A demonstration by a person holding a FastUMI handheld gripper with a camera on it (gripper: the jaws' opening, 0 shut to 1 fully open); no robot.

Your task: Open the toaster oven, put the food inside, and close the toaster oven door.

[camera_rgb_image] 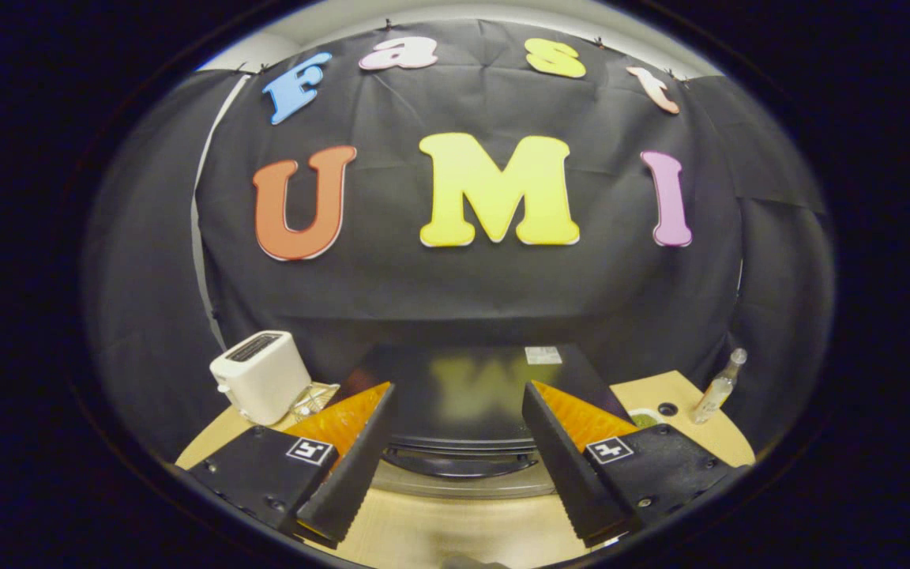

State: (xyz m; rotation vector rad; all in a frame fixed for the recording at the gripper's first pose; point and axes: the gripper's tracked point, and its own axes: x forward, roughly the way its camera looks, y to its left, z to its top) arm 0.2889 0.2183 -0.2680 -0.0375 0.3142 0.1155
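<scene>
The black toaster oven (463,395) stands on the wooden table just ahead of my fingers, seen from above and in front. Its glossy top reflects the wall. Its door handle (459,464) shows as a dark curved bar on the silver front, low between the fingers, and the door looks closed. My gripper (455,482) is open, its two black fingers spread wide on either side of the handle with nothing between them. A small greenish thing (644,417) peeks out beyond the right finger; I cannot tell if it is the food.
A white pop-up toaster (260,375) stands left of the oven, with a clear wrapper or small dish (311,401) beside it. A small clear bottle (720,387) stands at the table's right rear. The wooden table (439,529) has bare surface below the fingers.
</scene>
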